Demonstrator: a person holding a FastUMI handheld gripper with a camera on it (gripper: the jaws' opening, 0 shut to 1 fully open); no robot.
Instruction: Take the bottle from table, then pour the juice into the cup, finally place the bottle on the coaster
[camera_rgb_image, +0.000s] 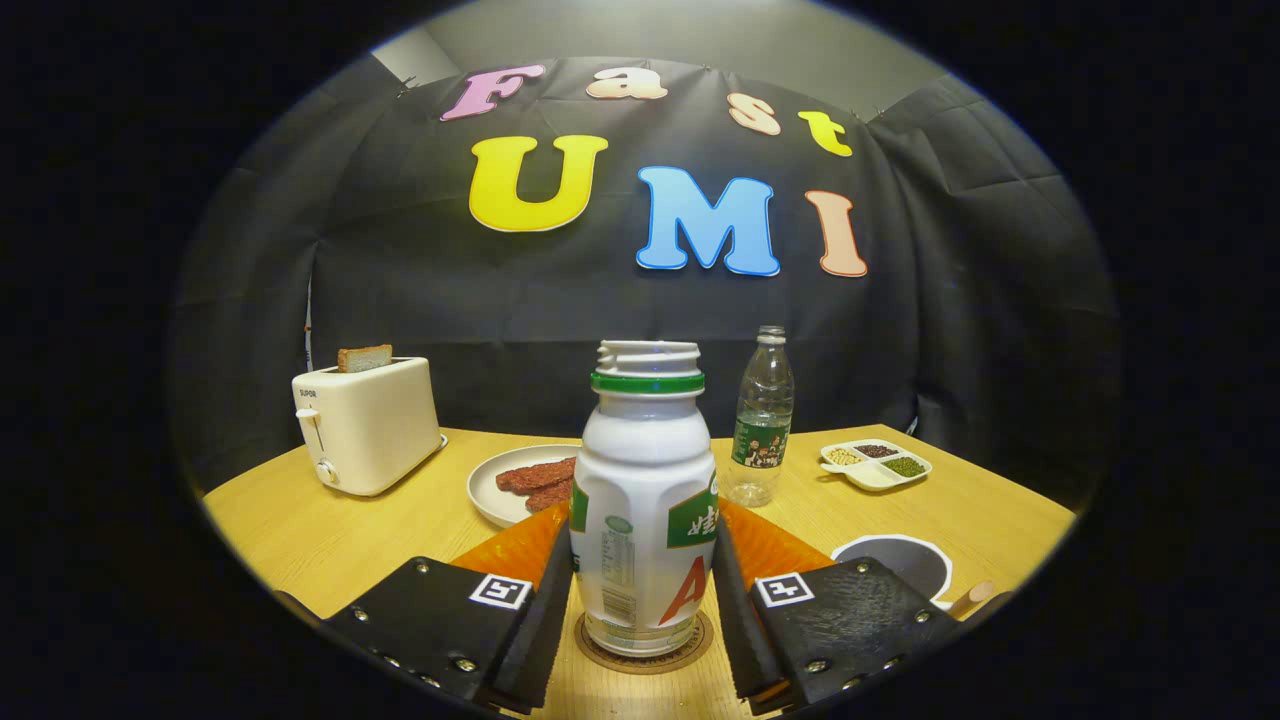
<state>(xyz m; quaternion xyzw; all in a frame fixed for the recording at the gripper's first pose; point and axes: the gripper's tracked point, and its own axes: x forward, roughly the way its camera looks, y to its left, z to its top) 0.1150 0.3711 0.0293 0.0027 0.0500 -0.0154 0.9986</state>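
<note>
On the coaster (645, 655): bottle (645, 510), upright, uncapped, cup (897, 562) beside it. Claw (643, 600) fingers flank the bottle; grip or clearance cannot be told. Remaining, apparently: release, withdraw.

Tool (642, 600) with screwed plates and square coded markers

White bottle (643, 520) with green neck ring, brown coaster (645, 652), cream toaster (365, 425), yellow wooden table (300, 530).

Glossy plastic bottle (645, 510) on matt wood-grain table (300, 530)
</note>
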